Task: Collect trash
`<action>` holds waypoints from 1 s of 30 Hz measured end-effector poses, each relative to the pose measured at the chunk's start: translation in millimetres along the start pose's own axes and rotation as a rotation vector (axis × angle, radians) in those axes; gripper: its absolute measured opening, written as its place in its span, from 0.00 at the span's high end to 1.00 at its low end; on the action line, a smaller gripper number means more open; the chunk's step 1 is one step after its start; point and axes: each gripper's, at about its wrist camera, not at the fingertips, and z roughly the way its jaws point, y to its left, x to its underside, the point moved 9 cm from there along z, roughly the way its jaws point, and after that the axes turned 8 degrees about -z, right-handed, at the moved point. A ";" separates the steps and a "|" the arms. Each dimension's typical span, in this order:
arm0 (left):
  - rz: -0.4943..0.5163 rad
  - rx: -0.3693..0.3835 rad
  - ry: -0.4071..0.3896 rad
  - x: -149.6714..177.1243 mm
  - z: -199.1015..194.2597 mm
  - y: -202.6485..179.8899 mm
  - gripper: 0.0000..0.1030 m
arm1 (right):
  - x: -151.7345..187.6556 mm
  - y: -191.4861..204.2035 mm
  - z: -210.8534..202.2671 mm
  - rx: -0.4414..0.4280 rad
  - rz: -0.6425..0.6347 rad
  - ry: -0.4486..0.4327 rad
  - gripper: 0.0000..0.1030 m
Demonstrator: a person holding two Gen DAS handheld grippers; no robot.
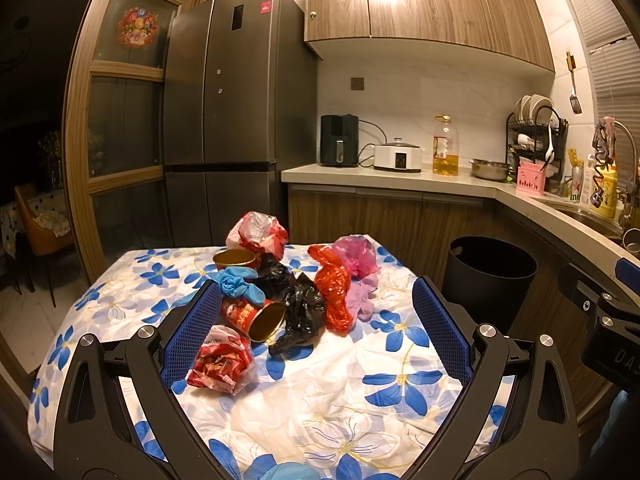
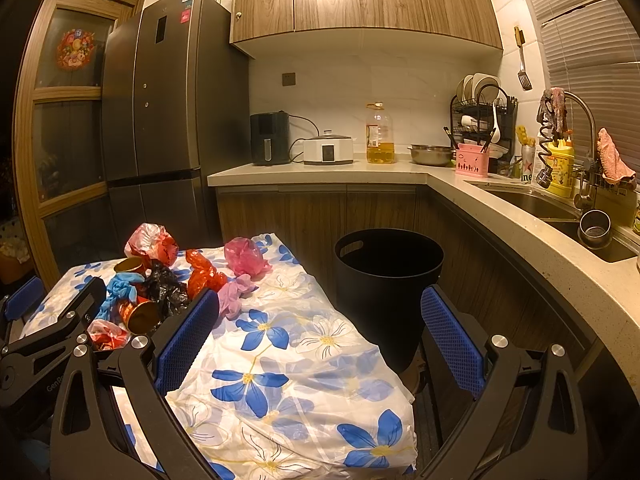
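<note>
A heap of trash lies on the flowered tablecloth (image 1: 340, 400): a red-and-white crumpled bag (image 1: 222, 362), a red paper cup on its side (image 1: 256, 318), a blue glove (image 1: 238, 286), a black bag (image 1: 300, 308), an orange-red bag (image 1: 334, 290), a pink bag (image 1: 356, 256) and a lilac glove (image 1: 366, 294). A black bin (image 1: 490, 276) stands on the floor right of the table. My left gripper (image 1: 316, 328) is open just short of the heap, holding nothing. My right gripper (image 2: 320, 332) is open over the table's right edge, near the black bin (image 2: 386, 280); the heap (image 2: 160, 284) lies to its left.
A second gold-lined cup (image 1: 234, 260) and another red-and-white bag (image 1: 258, 234) sit at the heap's far side. Behind are a fridge (image 1: 224, 112) and an L-shaped counter (image 2: 360, 170) with appliances, an oil bottle and a sink (image 2: 560, 208). The left gripper's body (image 2: 48, 336) shows in the right view.
</note>
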 end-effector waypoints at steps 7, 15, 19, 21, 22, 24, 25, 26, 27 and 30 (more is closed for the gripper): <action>0.000 0.000 0.000 0.0 -0.1 0.0 0.08 | 0.4 2.4 1.3 0.000 0.001 -0.001 0.05; 0.000 0.000 -0.001 0.1 -0.1 0.0 0.08 | 0.0 0.8 0.9 0.000 0.000 -0.001 0.05; 0.000 0.000 0.000 0.2 -0.1 0.2 0.08 | -0.5 -1.9 0.2 -0.001 0.000 0.000 0.05; -0.004 0.001 0.002 -0.3 0.4 -0.1 0.08 | -0.3 -1.4 0.6 -0.001 0.001 0.000 0.05; -0.005 0.003 0.002 -0.5 0.2 -0.3 0.08 | 0.7 -1.2 0.6 -0.002 0.002 0.000 0.05; -0.003 0.002 0.000 -1.3 0.1 -0.9 0.08 | 1.0 -2.4 0.9 -0.004 0.002 0.001 0.05; -0.002 0.003 -0.002 -1.1 -0.2 -0.6 0.08 | 1.4 -2.6 1.8 -0.006 0.001 0.000 0.05; -0.003 0.004 -0.002 -0.7 0.2 -0.1 0.08 | 1.6 -2.3 2.2 -0.009 0.001 0.000 0.05; -0.004 0.003 -0.001 -0.8 0.1 0.0 0.08 | 4.7 1.9 5.3 -0.012 0.001 0.000 0.05; -0.014 0.000 0.000 1.0 1.0 3.5 0.08 | 6.0 4.0 8.6 -0.024 0.004 -0.006 0.05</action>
